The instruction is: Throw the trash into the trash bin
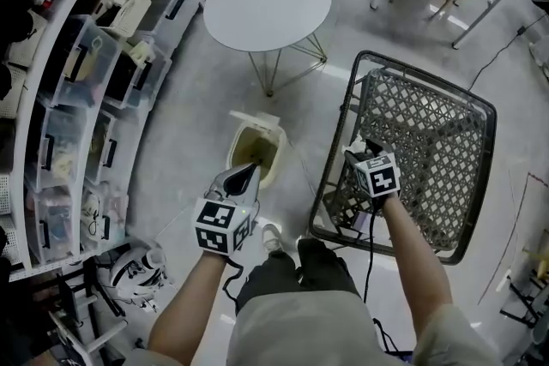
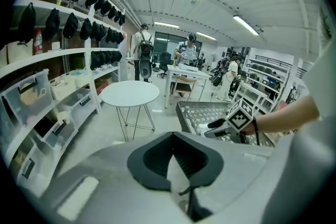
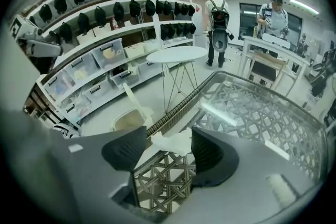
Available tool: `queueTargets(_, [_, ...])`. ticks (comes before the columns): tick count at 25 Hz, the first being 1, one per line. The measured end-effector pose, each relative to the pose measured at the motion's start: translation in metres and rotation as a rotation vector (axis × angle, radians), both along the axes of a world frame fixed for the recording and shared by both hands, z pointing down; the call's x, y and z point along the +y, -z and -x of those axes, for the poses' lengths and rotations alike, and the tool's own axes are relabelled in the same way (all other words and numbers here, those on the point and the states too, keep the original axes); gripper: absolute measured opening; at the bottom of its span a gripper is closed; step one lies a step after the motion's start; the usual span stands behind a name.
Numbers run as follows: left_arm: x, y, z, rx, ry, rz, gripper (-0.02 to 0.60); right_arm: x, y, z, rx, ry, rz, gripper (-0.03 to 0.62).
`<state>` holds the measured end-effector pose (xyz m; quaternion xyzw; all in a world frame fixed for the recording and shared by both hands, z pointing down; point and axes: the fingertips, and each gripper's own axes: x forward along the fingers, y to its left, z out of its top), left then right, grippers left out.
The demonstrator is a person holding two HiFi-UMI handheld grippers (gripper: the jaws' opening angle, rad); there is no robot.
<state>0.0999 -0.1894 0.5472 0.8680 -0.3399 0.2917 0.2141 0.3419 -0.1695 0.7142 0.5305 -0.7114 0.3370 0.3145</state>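
White crumpled paper (image 3: pixel 173 142), the trash, is seen between the spread jaws of the right gripper (image 3: pixel 169 134). It lies on the black mesh table (image 3: pixel 252 113), close to the table's edge, and the pads are not yet pressed on it. The left gripper (image 1: pixel 244 174) is held with its jaws clenched on nothing, pointed toward the open trash bin (image 1: pixel 256 152), which stands on the floor beside the table. Risk is judged as follows. The paper is light and ragged, so a shallow or off-centre pinch may be lost during the carry over the rim. A downward push may wedge it into the lattice, or nudge it off the edge onto the floor.
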Motion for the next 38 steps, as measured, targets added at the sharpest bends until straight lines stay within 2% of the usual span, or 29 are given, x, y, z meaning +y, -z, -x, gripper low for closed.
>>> queueTargets(5, [0.000, -0.019, 0.004, -0.020, -0.001, 0.016, 0.002, 0.000, -0.032, -0.003, 0.051, 0.012, 0.075, 0.236])
queueTargets(8, [0.001, -0.025, 0.007, -0.019, 0.000, 0.027, 0.002, 0.002, -0.039, -0.002, 0.071, 0.024, 0.082, 0.207])
queueTargets(11, [0.002, -0.031, 0.012, -0.018, 0.010, 0.037, 0.002, 0.005, -0.040, -0.003, 0.096, 0.040, 0.074, 0.110])
queueTargets(13, [0.002, -0.034, 0.016, -0.017, 0.019, 0.042, 0.002, 0.006, -0.036, -0.005, 0.088, 0.028, 0.069, 0.072])
queueTargets(18, [-0.004, -0.028, 0.037, -0.011, 0.052, 0.030, 0.002, -0.003, 0.005, 0.014, 0.005, 0.020, 0.006, 0.066])
queueTargets(22, [-0.013, -0.016, 0.061, -0.010, 0.085, 0.002, 0.002, -0.019, 0.053, 0.054, -0.059, 0.079, -0.070, 0.064])
queueTargets(27, [-0.022, 0.000, 0.100, -0.002, 0.133, -0.020, 0.002, -0.038, 0.091, 0.124, -0.108, 0.179, -0.130, 0.063])
queueTargets(32, [-0.033, -0.009, 0.140, -0.010, 0.173, -0.032, 0.002, -0.057, 0.079, 0.190, -0.134, 0.257, -0.106, 0.063])
queueTargets(35, [-0.029, -0.027, 0.161, -0.023, 0.189, -0.028, 0.002, -0.057, 0.058, 0.230, -0.190, 0.281, -0.078, 0.063])
queueTargets(38, [-0.026, -0.048, 0.183, -0.023, 0.214, -0.005, 0.002, -0.055, 0.031, 0.267, -0.191, 0.313, -0.038, 0.063])
